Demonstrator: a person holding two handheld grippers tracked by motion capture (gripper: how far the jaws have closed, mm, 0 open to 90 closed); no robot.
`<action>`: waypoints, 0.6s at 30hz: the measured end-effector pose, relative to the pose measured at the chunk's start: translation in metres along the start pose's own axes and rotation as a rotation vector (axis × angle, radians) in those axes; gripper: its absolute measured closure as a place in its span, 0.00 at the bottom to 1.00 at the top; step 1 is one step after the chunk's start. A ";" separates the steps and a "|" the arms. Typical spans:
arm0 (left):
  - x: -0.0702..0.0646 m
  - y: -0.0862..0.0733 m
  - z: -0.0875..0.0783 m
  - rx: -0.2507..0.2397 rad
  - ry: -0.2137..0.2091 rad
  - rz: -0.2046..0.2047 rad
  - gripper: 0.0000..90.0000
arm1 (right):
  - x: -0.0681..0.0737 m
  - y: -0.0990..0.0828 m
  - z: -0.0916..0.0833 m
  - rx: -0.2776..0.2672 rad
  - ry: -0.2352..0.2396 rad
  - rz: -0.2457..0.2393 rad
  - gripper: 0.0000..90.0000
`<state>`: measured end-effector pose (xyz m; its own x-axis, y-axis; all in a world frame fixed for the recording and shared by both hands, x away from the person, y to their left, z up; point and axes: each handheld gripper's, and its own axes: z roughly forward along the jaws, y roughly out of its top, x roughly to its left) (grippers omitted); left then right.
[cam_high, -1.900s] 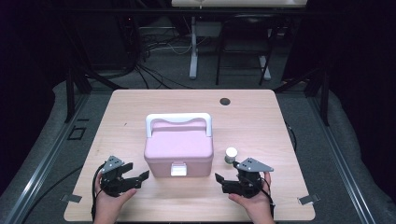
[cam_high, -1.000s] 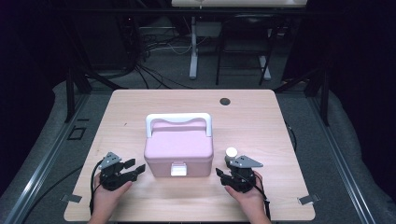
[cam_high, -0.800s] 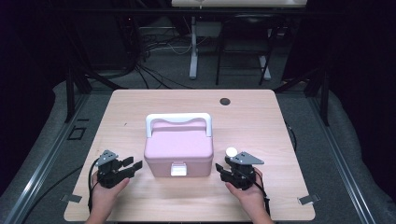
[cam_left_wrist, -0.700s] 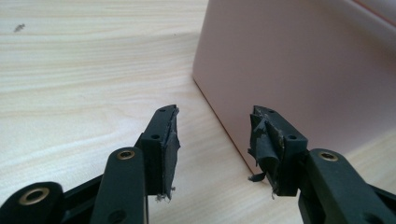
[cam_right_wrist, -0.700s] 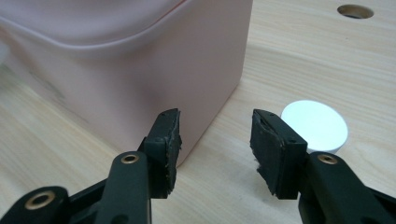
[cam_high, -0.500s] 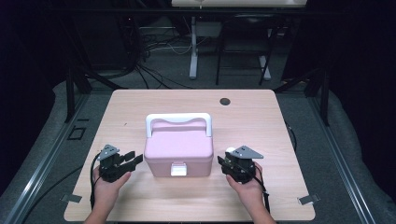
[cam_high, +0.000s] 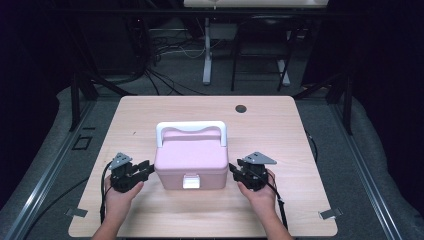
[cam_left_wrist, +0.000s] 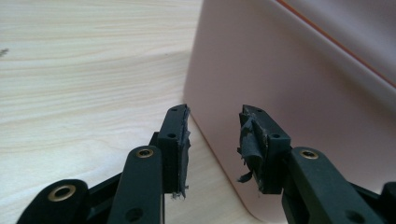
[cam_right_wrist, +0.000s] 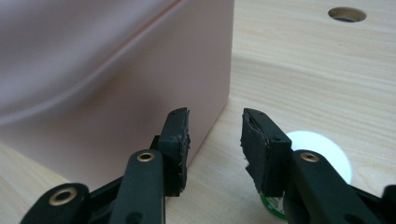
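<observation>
The rectangular pink plastic box with white handle (cam_high: 191, 159) is flanked on the wooden bench (cam_high: 280, 130). The left gripper (cam_high: 145, 168) has just been narrowed, partly open and empty. The right gripper (cam_high: 234, 171) is likewise partly open, reopened slightly, nothing clamped.

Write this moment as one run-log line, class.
left gripper: open, beside pink box | right gripper: open, at box's other side | lid: shut | white cap: by right jaws

Pale wooden table (cam_high: 280, 125), round hole (cam_high: 241, 108) near its far edge, white cap (cam_right_wrist: 322, 151)

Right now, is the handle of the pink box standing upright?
No, the white handle lies folded flat toward the far side of the pink box, not raised above the lid.
</observation>
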<state>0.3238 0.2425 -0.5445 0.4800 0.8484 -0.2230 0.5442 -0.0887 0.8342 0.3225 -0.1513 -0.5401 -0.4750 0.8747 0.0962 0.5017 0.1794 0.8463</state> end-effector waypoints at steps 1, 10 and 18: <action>-0.002 -0.001 0.000 0.005 -0.008 0.005 0.69 | 0.002 -0.003 0.002 0.006 0.007 -0.006 0.69; -0.008 -0.003 0.000 0.006 -0.038 0.032 0.75 | 0.006 -0.006 0.004 -0.004 0.007 0.001 0.76; -0.011 -0.004 -0.001 0.002 -0.035 0.037 0.81 | 0.012 -0.008 0.003 -0.016 -0.006 -0.003 0.82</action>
<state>0.3157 0.2342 -0.5451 0.5237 0.8259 -0.2090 0.5268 -0.1211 0.8413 0.3152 -0.1406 -0.5473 -0.4726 0.8766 0.0905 0.4885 0.1751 0.8548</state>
